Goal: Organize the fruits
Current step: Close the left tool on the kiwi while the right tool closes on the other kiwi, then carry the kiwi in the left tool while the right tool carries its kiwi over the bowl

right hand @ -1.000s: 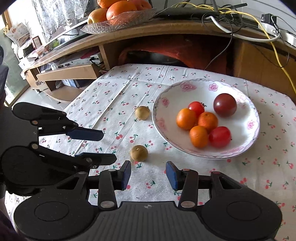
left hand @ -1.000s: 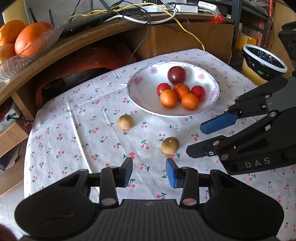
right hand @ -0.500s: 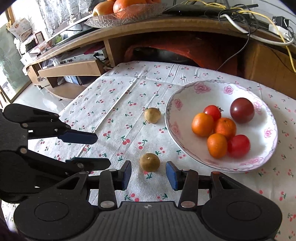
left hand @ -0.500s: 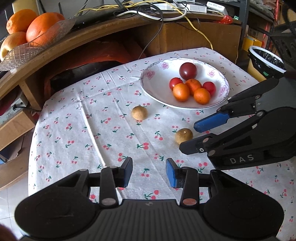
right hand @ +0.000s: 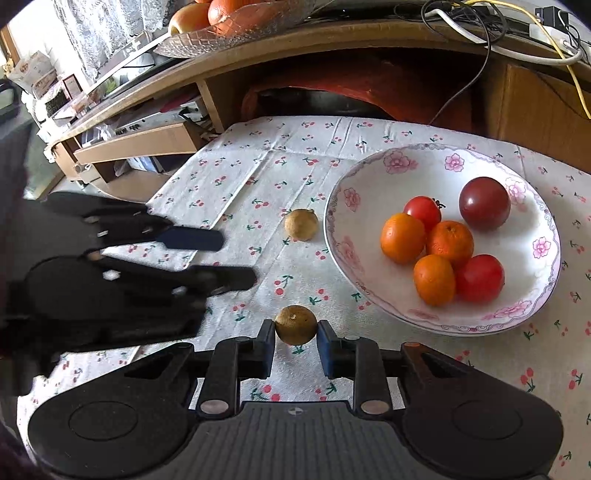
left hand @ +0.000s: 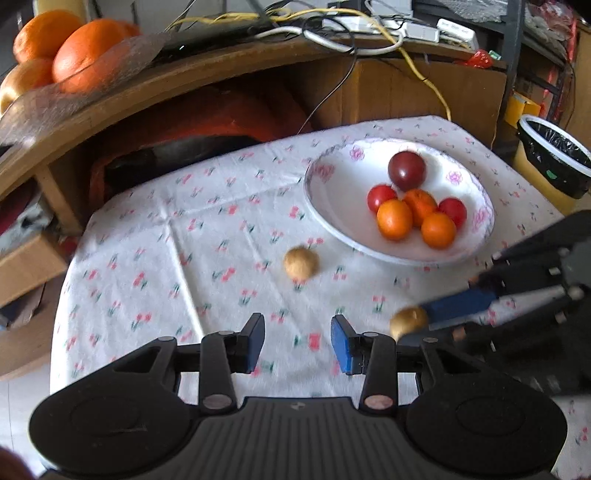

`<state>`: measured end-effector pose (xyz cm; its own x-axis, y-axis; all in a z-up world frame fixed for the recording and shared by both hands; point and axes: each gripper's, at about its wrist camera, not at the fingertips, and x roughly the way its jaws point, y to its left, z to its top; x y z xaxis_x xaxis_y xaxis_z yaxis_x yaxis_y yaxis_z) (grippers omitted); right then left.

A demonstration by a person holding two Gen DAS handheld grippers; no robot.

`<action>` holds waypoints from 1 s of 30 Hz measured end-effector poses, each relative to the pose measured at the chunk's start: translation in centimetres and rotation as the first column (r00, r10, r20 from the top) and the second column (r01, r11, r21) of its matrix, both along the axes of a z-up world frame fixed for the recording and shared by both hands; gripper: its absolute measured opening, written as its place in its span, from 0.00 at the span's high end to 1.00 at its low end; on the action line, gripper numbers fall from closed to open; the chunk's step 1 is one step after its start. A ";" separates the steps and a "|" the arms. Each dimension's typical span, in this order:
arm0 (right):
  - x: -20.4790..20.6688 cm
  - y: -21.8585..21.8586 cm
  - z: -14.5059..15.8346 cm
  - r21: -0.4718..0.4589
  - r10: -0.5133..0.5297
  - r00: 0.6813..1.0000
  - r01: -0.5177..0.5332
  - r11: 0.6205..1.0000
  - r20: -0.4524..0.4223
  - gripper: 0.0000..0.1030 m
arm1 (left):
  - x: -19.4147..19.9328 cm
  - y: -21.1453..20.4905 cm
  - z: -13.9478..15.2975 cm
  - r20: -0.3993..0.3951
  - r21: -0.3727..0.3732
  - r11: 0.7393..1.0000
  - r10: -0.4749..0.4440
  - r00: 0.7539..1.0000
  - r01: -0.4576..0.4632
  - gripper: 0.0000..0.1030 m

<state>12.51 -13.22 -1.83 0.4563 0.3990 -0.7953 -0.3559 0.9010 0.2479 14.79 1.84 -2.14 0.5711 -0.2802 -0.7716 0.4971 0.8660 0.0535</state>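
Note:
A white flowered bowl [left hand: 332,192] [right hand: 369,177] on the cherry-print tablecloth holds three small oranges, two red tomatoes and a dark plum. One small brown fruit [left hand: 301,263] [right hand: 301,224] lies on the cloth just left of the bowl. My right gripper [right hand: 296,341] [left hand: 424,319] is shut on a second small brown fruit [right hand: 295,325] [left hand: 408,322], with both blue pads against its sides, low over the cloth. Over bare cloth my left gripper [left hand: 298,341] [right hand: 236,258] stands open and holds nothing. It is to the left of the right gripper.
A glass dish of large oranges [left hand: 74,66] [right hand: 236,14] sits on the wooden shelf behind the table, among cables. A yellow bin with a black liner [left hand: 554,162] stands beyond the table's right corner. The cloth's left edge drops to the floor.
The right gripper moved forward around the near brown fruit and narrowed its fingers onto it. The left gripper drew back and to the left, still open.

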 end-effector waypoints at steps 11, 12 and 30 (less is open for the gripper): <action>-0.3 -1.2 -0.2 0.018 -0.012 0.999 0.012 1.000 -0.031 0.80 | 2.4 -1.7 -1.8 0.031 -0.009 0.999 -0.036 0.999 0.037 0.54; -0.3 -1.3 -0.3 0.017 -0.012 0.999 0.013 1.000 -0.033 0.80 | 2.6 -1.7 -1.8 0.032 -0.015 0.999 -0.036 0.999 0.037 0.54; -0.6 -2.2 0.1 0.003 -0.028 0.999 0.028 1.000 -0.034 0.79 | 3.3 -2.7 -1.9 0.059 -0.015 1.000 -0.020 0.998 0.021 0.66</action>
